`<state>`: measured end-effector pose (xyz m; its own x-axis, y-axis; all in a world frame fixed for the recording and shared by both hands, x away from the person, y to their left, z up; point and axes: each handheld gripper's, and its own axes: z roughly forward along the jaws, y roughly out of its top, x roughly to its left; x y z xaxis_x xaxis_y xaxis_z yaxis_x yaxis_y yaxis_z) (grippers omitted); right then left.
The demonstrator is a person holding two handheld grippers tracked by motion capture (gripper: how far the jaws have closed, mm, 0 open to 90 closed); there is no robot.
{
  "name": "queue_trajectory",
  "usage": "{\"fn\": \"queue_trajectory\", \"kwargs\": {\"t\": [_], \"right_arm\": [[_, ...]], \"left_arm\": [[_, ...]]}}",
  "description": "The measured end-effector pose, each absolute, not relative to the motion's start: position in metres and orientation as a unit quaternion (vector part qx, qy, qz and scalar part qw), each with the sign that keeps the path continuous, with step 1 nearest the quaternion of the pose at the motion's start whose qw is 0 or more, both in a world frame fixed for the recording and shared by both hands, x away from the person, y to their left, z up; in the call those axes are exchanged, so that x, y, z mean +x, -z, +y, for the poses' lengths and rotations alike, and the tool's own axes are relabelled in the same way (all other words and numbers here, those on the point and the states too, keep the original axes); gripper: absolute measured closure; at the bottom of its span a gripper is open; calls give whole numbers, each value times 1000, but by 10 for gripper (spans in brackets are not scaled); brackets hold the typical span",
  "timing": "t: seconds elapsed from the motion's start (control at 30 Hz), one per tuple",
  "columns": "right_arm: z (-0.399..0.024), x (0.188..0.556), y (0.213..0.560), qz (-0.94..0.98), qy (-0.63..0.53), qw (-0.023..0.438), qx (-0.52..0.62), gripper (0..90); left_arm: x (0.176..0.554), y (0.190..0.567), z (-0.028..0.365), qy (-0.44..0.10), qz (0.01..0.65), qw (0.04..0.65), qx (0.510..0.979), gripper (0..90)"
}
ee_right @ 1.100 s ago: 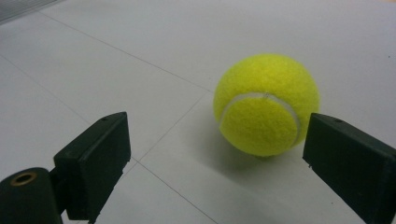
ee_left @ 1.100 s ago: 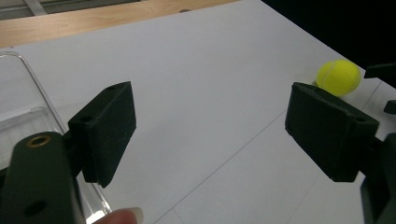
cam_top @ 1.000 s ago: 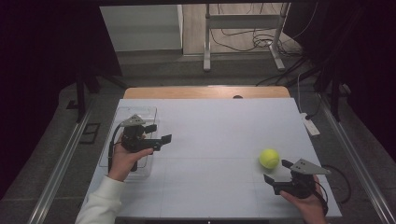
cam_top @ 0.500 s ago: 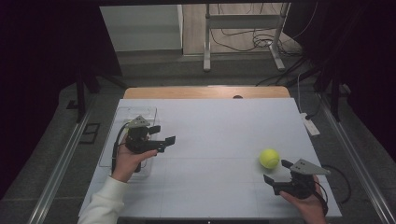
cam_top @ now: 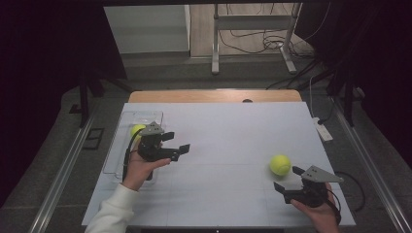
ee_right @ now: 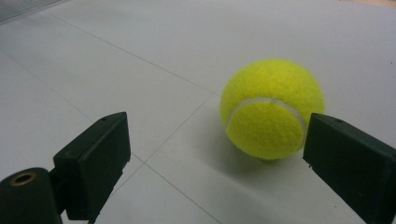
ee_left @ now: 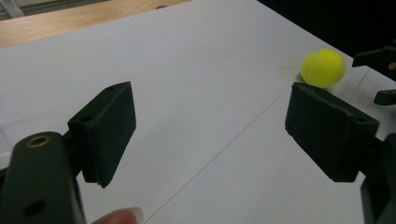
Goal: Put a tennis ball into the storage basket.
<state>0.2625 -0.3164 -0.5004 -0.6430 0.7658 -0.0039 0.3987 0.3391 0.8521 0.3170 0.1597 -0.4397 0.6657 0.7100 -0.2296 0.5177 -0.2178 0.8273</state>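
item: ball transfer, part done. one tennis ball already lies in the clear tray at the desk's left edge. your left gripper hovers just beside the tray, jaws parted and holding nothing. remaining: second tennis ball sits on the desk at the right, not yet picked up. your right gripper rests near it, jaws wide, the ball just ahead of them and unclamped. judged outstanding: close on that ball, carry it across, place it in the tray.
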Motion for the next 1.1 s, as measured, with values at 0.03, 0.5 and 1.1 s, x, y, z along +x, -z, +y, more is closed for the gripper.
{"fn": "queue_trajectory", "kwargs": {"t": [0.03,0.5,1.1], "right_arm": [[-316,262,500,792,-442,208,367,78],[-319,262,499,786,-446,206,376,77],[-323,259,500,785,-447,204,378,77]], "left_arm": [[317,440,158,-99,396,484,774,173],[323,444,136,-83,380,471,792,175],[327,450,118,-83,373,456,804,174]]}}
